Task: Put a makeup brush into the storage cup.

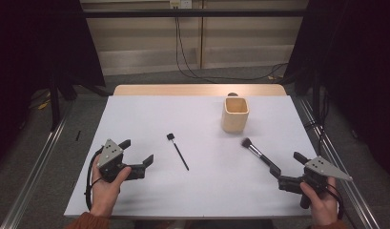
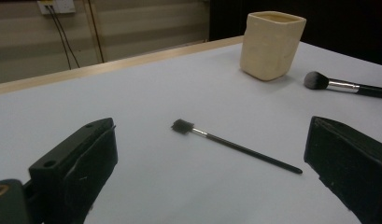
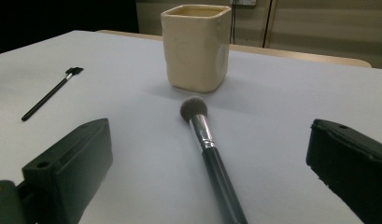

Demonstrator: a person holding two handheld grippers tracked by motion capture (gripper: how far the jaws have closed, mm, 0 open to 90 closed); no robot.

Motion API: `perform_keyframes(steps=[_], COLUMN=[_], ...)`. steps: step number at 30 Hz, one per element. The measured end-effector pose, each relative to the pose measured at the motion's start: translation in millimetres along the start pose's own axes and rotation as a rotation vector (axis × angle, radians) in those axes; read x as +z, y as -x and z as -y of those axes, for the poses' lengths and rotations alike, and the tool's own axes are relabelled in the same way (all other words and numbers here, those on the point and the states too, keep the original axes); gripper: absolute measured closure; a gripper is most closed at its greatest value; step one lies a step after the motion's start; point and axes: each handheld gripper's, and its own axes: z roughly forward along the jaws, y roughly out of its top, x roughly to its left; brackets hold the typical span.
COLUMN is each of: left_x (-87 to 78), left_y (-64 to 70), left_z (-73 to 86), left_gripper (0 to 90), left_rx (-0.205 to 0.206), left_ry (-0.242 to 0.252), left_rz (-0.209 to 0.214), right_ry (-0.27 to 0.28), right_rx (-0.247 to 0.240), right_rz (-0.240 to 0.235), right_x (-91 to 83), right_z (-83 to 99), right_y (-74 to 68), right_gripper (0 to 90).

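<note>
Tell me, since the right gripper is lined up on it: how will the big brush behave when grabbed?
The big brush has a round handle lying flat, so it may roll if nudged. The handle looks stiff and glossy, perhaps slippery between the right gripper's open jaws. Its bristles would likely give; grip the handle.

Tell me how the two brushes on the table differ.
The thick makeup brush has a rounded fluffy head and silver ferrule; the thin brush has a small flat head on a slender stick. The thick one lies near the right gripper, the thin one nearer the left gripper. Both lie flat, black-handled, untouched.
</note>
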Motion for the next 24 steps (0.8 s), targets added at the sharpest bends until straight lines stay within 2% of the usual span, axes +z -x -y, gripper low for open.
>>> perform_keyframes(steps=[5,8,16,24], left_x=[5.4,13.5,28.1,41.5], left_y=[1.9,4.3,6.4,4.3], left_z=[-6.3,-11.1,-18.4,-25.3], left_gripper=[2.8,2.8,2.8,2.7], left_rx=[0.001,0.015,0.017,0.006], left_ry=[0.008,0.014,0.021,0.017], left_rz=[0.010,0.013,0.019,0.032], right_ry=[-0.004,-0.002,-0.006,-0.006], right_rx=[0.014,0.009,0.008,0.004], right_rz=[-0.003,-0.003,0.000,-0.001], right_x=[0.4,0.6,-0.6,-0.4], right_z=[0.1,-0.2,0.3,0.3], right_y=[1.3,0.5,1.0,0.9], right_gripper=[0.2,0.2,0.2,0.2])
